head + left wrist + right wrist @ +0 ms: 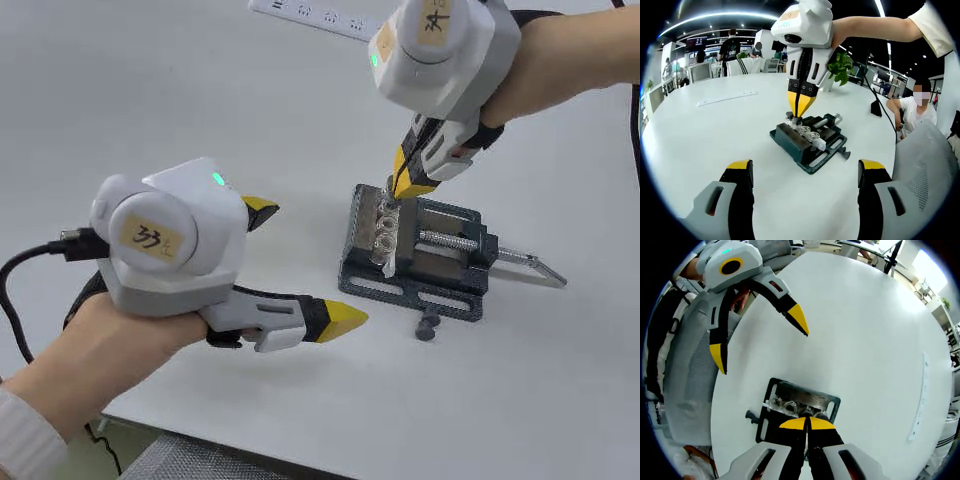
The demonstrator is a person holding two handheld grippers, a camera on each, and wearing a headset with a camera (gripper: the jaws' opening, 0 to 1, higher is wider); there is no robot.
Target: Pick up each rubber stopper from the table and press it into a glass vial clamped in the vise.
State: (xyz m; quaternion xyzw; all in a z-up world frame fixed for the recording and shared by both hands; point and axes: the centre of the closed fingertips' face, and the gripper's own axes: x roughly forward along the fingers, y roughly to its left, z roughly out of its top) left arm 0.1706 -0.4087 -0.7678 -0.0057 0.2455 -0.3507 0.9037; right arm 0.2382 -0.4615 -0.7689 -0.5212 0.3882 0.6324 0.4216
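**Station state: right gripper on the vial row, left gripper standing off**

1. The left gripper (303,262) is nearest the person, low over the white table (200,100). Its jaws are spread wide with nothing between them. It is well apart from the vise (450,262), and in the left gripper view it points straight at it.
2. The vise stands on the table beyond the left gripper, with its screw handle running out to the side away from that gripper.
3. A small dark plug-shaped piece (428,324) sits just beside the near edge of the vise base. Whether it lies loose or belongs to the vise cannot be told.
4. The glass vials (383,228) stand upright in a row – clamped between the vise jaws.
5. The right gripper (405,187) comes down steeply from above with its jaws pressed together. The yellow tips sit on the farthest vial of the row. Whether anything is pinched between them cannot be told.
6. A white strip (300,12) lies flat at the far side of the table.
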